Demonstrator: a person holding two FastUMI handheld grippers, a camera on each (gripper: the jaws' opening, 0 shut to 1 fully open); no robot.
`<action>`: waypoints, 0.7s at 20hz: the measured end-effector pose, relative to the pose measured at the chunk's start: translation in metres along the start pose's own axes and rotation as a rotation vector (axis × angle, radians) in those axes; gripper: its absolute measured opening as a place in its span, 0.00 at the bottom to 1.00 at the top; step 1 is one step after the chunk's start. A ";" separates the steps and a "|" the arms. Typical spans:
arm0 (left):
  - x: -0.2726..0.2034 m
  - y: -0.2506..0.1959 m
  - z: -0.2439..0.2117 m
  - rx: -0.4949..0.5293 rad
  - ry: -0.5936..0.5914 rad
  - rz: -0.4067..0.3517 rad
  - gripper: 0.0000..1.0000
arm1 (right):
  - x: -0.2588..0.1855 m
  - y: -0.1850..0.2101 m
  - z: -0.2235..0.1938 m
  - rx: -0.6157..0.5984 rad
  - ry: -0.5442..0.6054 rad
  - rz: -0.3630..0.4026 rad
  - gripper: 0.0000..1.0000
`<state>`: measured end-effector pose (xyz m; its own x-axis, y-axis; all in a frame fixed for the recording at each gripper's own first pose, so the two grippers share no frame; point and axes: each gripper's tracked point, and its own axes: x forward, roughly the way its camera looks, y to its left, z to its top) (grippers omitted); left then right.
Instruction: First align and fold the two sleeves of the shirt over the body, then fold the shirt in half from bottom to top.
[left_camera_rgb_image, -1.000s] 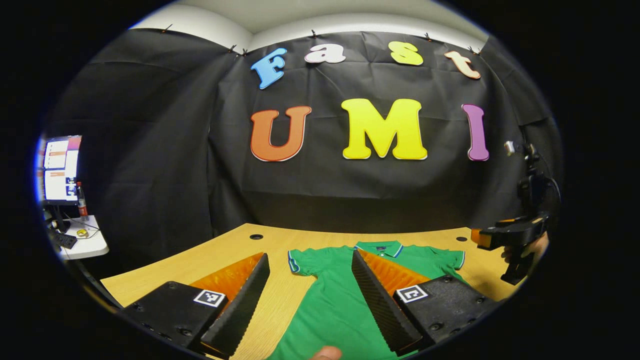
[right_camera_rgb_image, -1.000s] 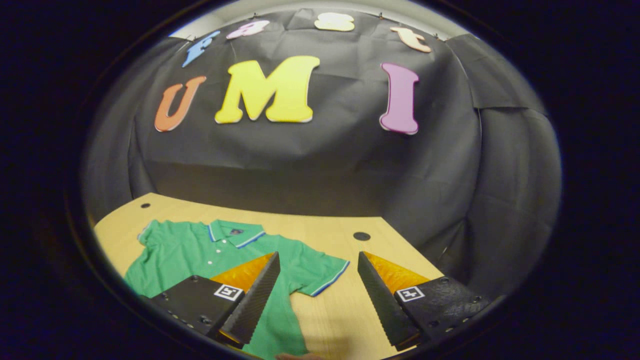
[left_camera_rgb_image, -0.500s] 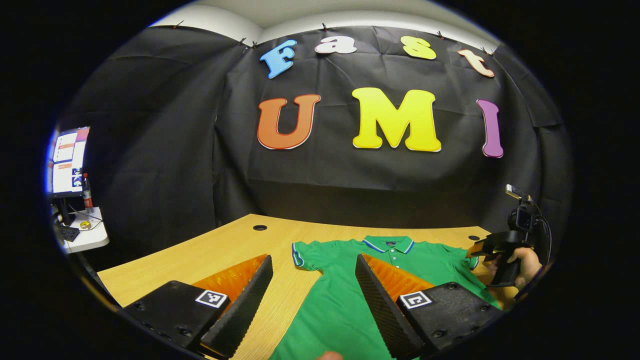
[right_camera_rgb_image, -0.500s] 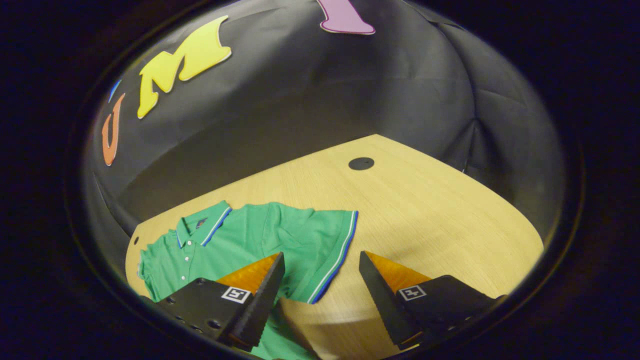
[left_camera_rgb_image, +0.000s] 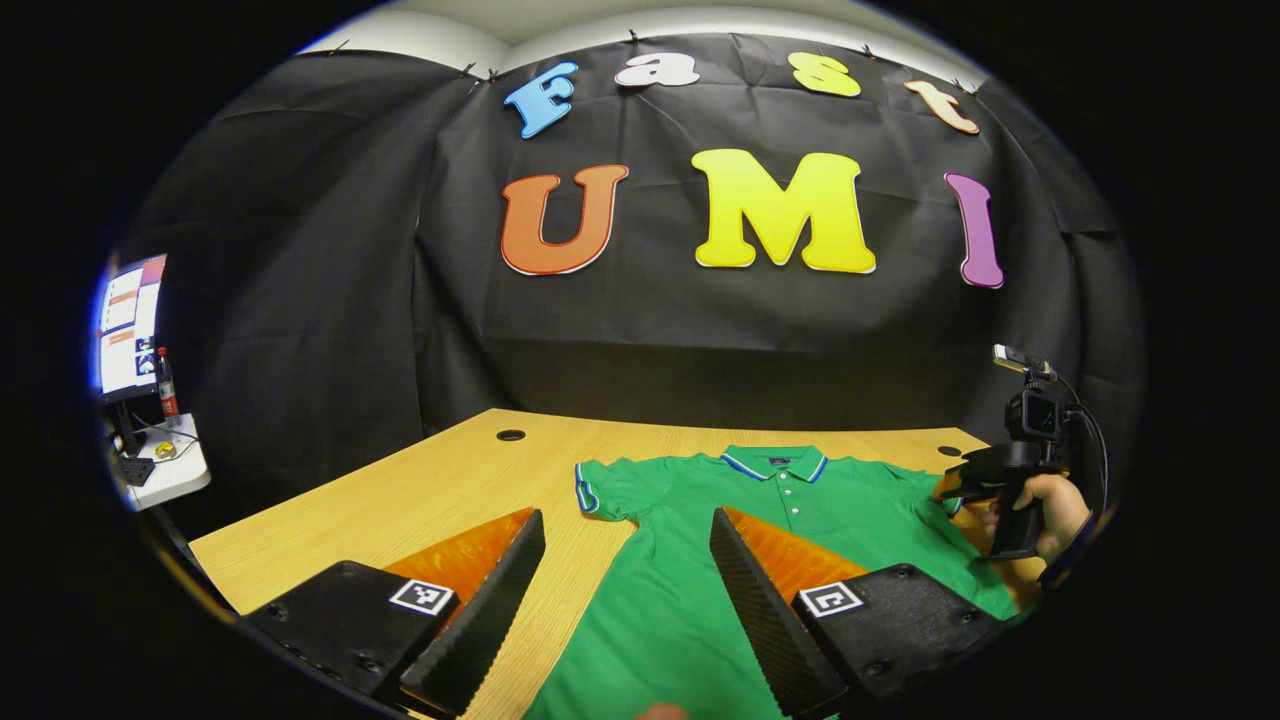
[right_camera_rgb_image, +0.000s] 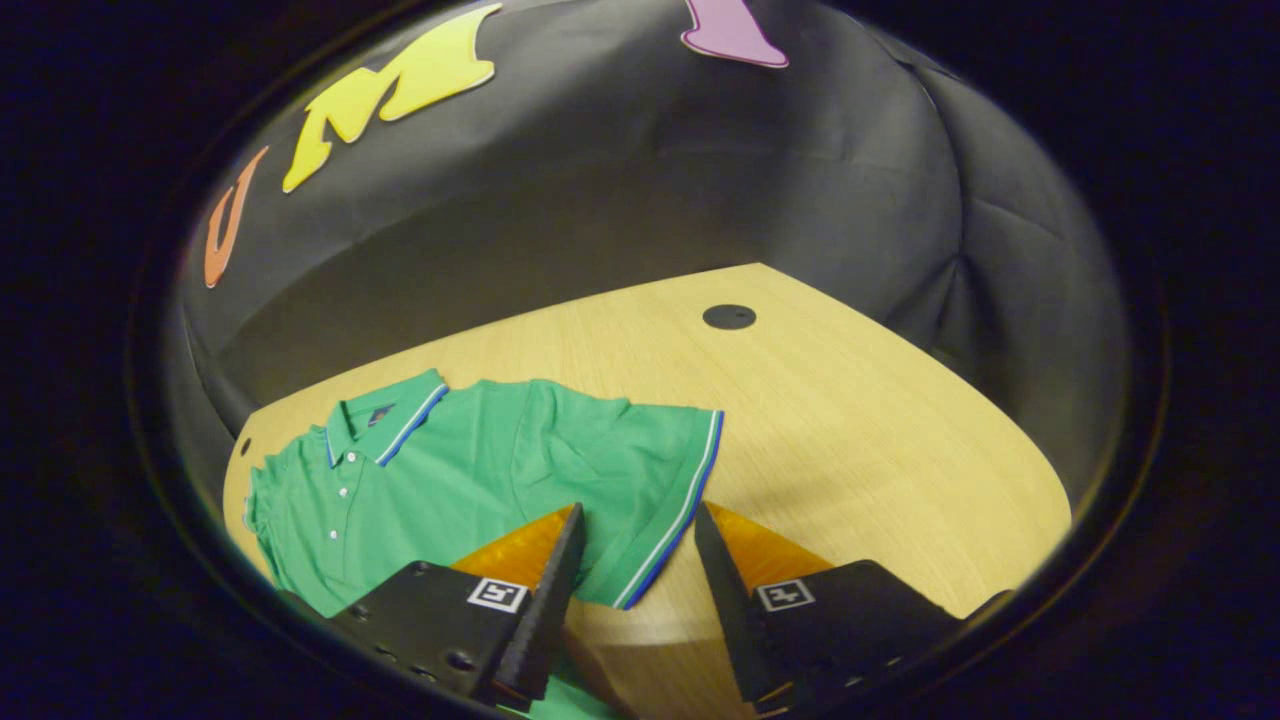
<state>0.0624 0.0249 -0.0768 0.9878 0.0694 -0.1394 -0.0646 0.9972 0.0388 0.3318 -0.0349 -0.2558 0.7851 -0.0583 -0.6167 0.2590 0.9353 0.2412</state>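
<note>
Right gripper (right_camera_rgb_image: 630, 560): jaws part-open, narrower than half a second ago, straddling the striped hem of the right sleeve (right_camera_rgb_image: 640, 470); not yet pinching it, as far as can be told.
Change, right: a second ago it looked level across the table; it has since tipped down and closed in on the sleeve.
Meaning: judged the start of the first sleeve fold; no fold made yet.
Left gripper (left_camera_rgb_image: 625, 590): jaws wide open, holding nothing, hovering low over the shirt's left flank.
Change, left: little; it has eased slightly forward and stays open.
Shirt (left_camera_rgb_image: 740, 560): green polo, flat on the table (left_camera_rgb_image: 420, 500), front up, collar (left_camera_rgb_image: 775, 462) toward the booth wall, both sleeves spread out.
Left sleeve (left_camera_rgb_image: 600, 492): ahead of the left gripper, between its fingers in line of sight, well apart from them.
Seen from left gripper view: right gripper (left_camera_rgb_image: 965, 485) and the hand (left_camera_rgb_image: 1050, 505) holding it, at the right sleeve.
Next, judged: close on the hem, lift, carry inward over the body.
</note>
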 end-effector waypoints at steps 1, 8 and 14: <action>0.001 -0.001 -0.002 -0.002 0.005 -0.003 1.00 | 0.002 -0.001 0.001 0.007 0.002 0.008 0.49; 0.000 -0.005 -0.005 0.005 0.015 -0.008 1.00 | 0.001 0.001 0.011 -0.095 0.005 0.064 0.01; 0.001 0.000 -0.005 0.006 0.019 0.002 1.00 | -0.023 0.025 0.048 -0.329 -0.133 0.051 0.00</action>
<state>0.0622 0.0253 -0.0816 0.9848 0.0716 -0.1583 -0.0652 0.9968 0.0453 0.3474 -0.0272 -0.1997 0.8643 -0.0330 -0.5019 0.0394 0.9992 0.0022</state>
